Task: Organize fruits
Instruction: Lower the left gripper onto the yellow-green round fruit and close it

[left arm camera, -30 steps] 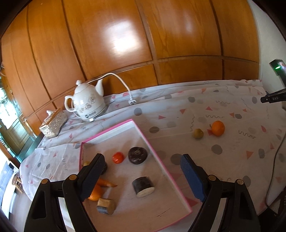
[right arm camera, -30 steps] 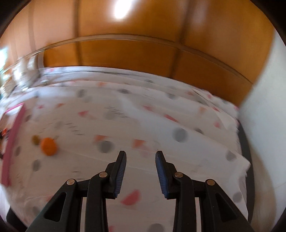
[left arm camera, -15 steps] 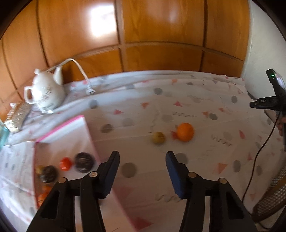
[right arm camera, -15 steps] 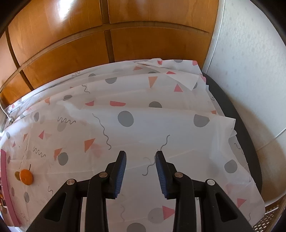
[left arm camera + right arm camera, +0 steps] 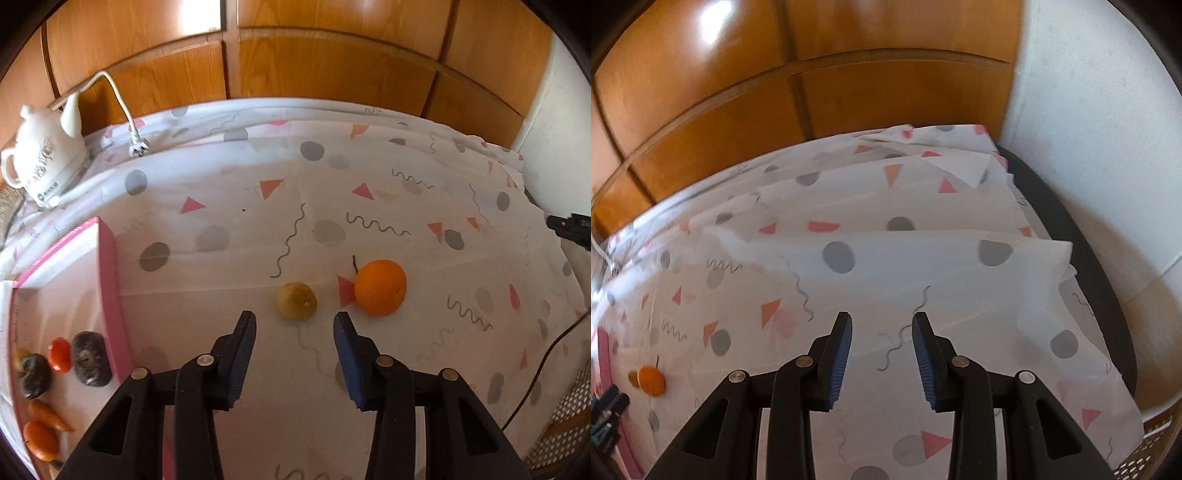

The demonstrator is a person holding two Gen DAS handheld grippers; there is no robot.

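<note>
In the left wrist view a small yellow-green fruit (image 5: pixel 296 305) and an orange (image 5: pixel 380 287) lie side by side on the patterned tablecloth. My left gripper (image 5: pixel 294 325) is open and empty, its fingertips just short of the yellow-green fruit. A pink-rimmed tray (image 5: pixel 107 258) at the left holds several fruits and vegetables. My right gripper (image 5: pixel 881 325) is open and empty over bare cloth at the table's right end; the orange (image 5: pixel 651 381) shows far left in its view.
A white kettle (image 5: pixel 42 162) with a cord and plug (image 5: pixel 138 147) stands at the back left. Wooden panels back the table. A white wall and the table's dark edge (image 5: pixel 1082 266) are on the right. A black cable (image 5: pixel 543 365) hangs at the right.
My left gripper has swung right from above the tray to the two loose fruits and come closer to them, with its jaws narrower than a second ago. The right gripper has turned right and stayed open.
</note>
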